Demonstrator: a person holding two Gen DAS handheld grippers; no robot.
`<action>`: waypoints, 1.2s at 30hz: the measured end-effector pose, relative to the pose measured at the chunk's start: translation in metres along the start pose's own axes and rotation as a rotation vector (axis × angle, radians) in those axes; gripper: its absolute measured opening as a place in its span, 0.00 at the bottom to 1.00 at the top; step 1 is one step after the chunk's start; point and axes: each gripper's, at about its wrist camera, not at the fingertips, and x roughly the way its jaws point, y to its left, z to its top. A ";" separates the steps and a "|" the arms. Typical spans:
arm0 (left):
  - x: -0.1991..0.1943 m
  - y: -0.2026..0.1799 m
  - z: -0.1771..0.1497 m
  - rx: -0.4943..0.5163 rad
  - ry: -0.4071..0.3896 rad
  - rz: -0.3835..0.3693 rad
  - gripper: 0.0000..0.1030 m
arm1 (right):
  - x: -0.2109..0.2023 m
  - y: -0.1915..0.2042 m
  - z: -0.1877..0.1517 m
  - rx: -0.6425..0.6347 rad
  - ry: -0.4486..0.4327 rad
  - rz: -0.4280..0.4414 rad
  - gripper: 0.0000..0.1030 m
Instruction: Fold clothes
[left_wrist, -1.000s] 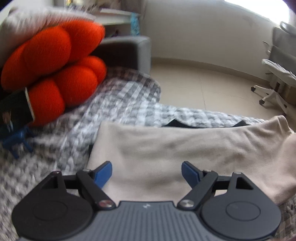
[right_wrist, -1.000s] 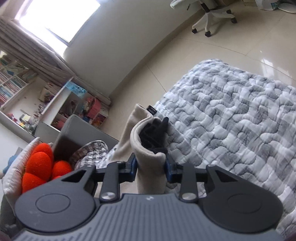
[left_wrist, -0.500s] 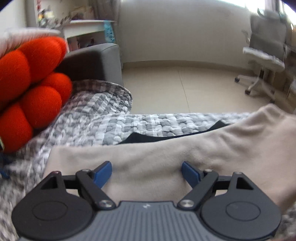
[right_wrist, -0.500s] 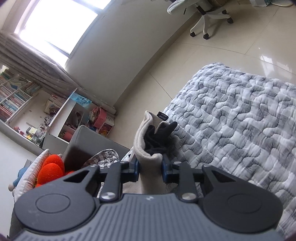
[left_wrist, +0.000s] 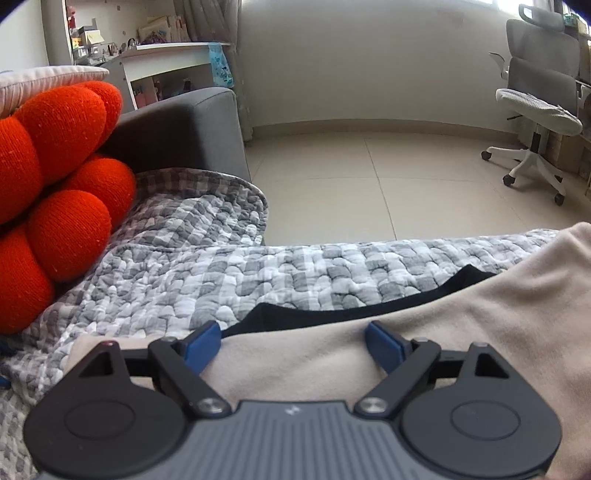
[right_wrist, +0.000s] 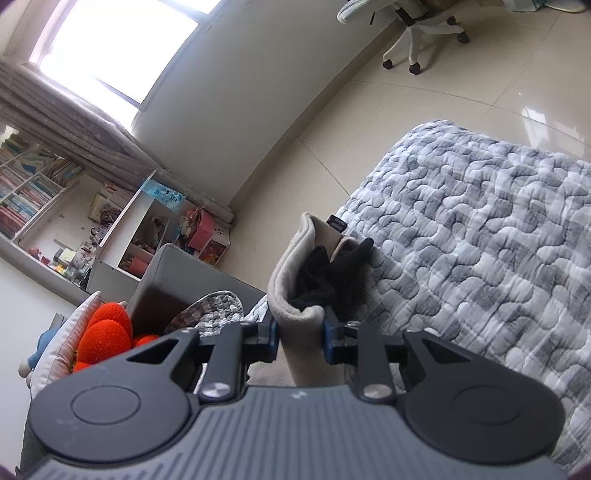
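A beige garment (left_wrist: 443, 332) with a black inner layer (left_wrist: 332, 314) lies across a grey-and-white quilt (left_wrist: 221, 266). My left gripper (left_wrist: 293, 341) hovers low over the garment's far edge. Its jaws are wide and still opening, and no cloth is pinched between the blue pads. In the right wrist view, my right gripper (right_wrist: 300, 339) is shut on a raised fold of the beige garment (right_wrist: 291, 273). The pads squeeze the fold from both sides, and black fabric (right_wrist: 325, 280) shows inside it. The fold stands above the quilt (right_wrist: 480, 240).
A red knotted cushion (left_wrist: 62, 184) and a pale pillow sit at the left against a grey sofa arm (left_wrist: 184, 125). Tiled floor lies beyond the quilt's edge. An office chair (left_wrist: 535, 110) stands at the far right, and white shelves (right_wrist: 147, 221) line the wall.
The left gripper has swung to the right and forward, so the red cushion slid leftward and the garment's far edge now sits at the fingertips. The right jaws narrowed on the fold.
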 end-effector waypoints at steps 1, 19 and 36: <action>-0.005 0.000 0.000 0.004 -0.006 0.001 0.84 | 0.000 0.000 0.000 -0.004 -0.001 0.000 0.26; -0.074 -0.018 -0.046 0.138 -0.004 0.000 0.84 | -0.009 -0.006 0.003 0.052 -0.009 0.020 0.25; -0.097 -0.029 -0.071 0.157 -0.001 0.004 0.83 | -0.012 0.010 0.001 -0.042 -0.026 0.013 0.24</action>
